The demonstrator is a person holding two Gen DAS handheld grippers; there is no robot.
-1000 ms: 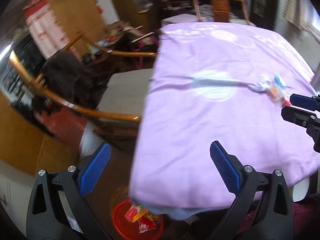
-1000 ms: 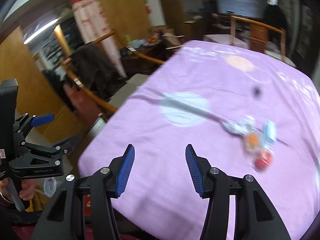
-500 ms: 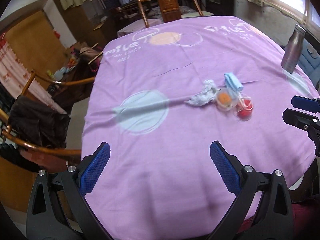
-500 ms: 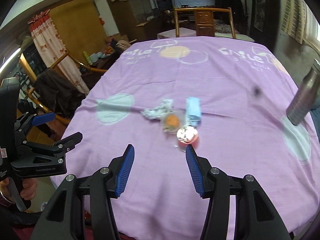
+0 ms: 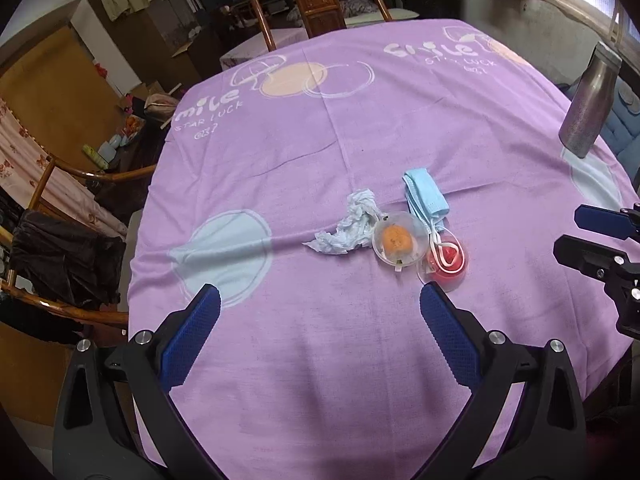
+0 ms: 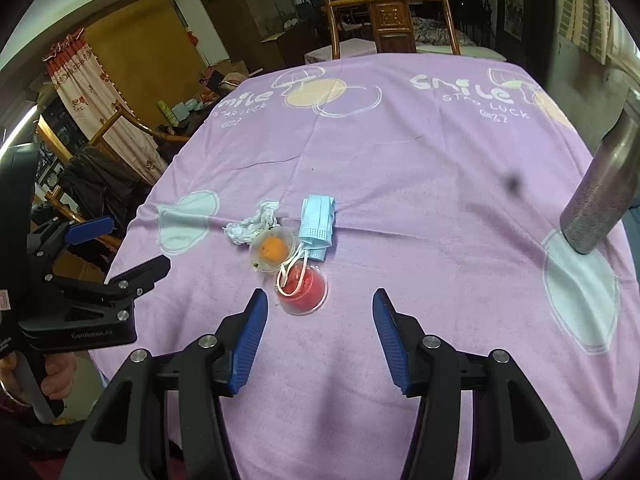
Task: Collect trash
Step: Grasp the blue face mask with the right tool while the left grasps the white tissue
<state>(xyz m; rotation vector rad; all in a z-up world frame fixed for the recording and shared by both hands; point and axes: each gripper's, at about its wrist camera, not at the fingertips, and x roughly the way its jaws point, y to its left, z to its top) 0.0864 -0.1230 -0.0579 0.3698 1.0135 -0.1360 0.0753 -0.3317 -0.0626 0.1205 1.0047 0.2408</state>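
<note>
A small heap of trash lies mid-table on the purple cloth (image 5: 360, 128): a crumpled white tissue (image 5: 352, 224), a clear cup with orange contents (image 5: 398, 240), a clear cup with red contents (image 5: 444, 264) and a folded blue face mask (image 5: 424, 196) whose white loops rest on the red cup. My left gripper (image 5: 318, 312) hovers open over the cloth, just short of the heap, with nothing between its blue pads. My right gripper (image 6: 320, 312) is open and empty too, with the red cup (image 6: 302, 288) just beyond its fingertips, next to the orange cup (image 6: 272, 250), tissue (image 6: 252, 224) and mask (image 6: 318, 220).
A metal bottle (image 5: 590, 104) stands upright at the table's right edge. A wooden chair (image 5: 316, 0) sits at the far side, and chairs with dark clothing (image 5: 64, 256) line the left. A hand (image 6: 56, 372) holds the left gripper's handle.
Both views swung from the table's left edge and a red bin on the floor toward the table's middle. The heap of trash now lies straight ahead, closer to both grippers.
</note>
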